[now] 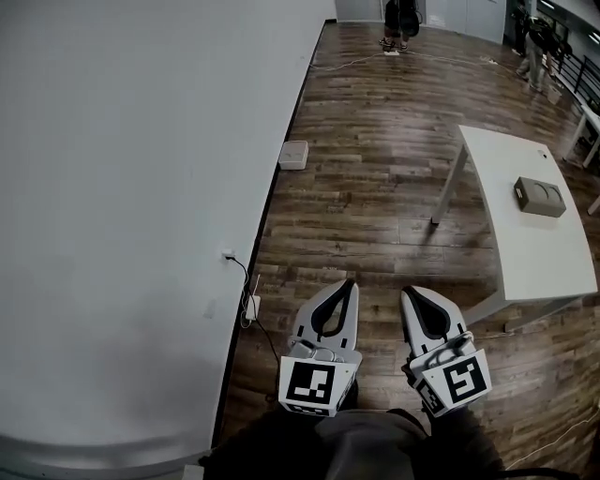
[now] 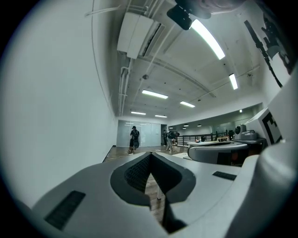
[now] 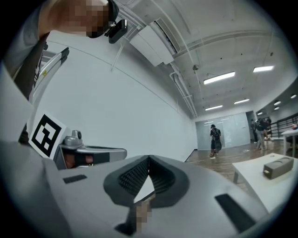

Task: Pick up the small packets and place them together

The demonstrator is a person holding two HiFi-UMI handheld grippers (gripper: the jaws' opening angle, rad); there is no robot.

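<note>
The left gripper (image 1: pixel 348 282) and the right gripper (image 1: pixel 406 292), both white with black-lined jaws, sit side by side at the near edge and point away over the dark wooden plank floor (image 1: pixel 375 187). Each pair of jaws meets at the tip, with nothing between them. A plain white wall (image 1: pixel 122 187) fills the left. At its foot lie a flat white square box (image 1: pixel 293 155) and, nearer, a small white plug adapter (image 1: pixel 251 307) on a black cable. To the right stands a white desk (image 1: pixel 553 253) carrying a grey-brown rectangular box (image 1: pixel 540 197). Far off, one person (image 1: pixel 400 23) stands and another person (image 1: pixel 536 47) is further right.
</note>
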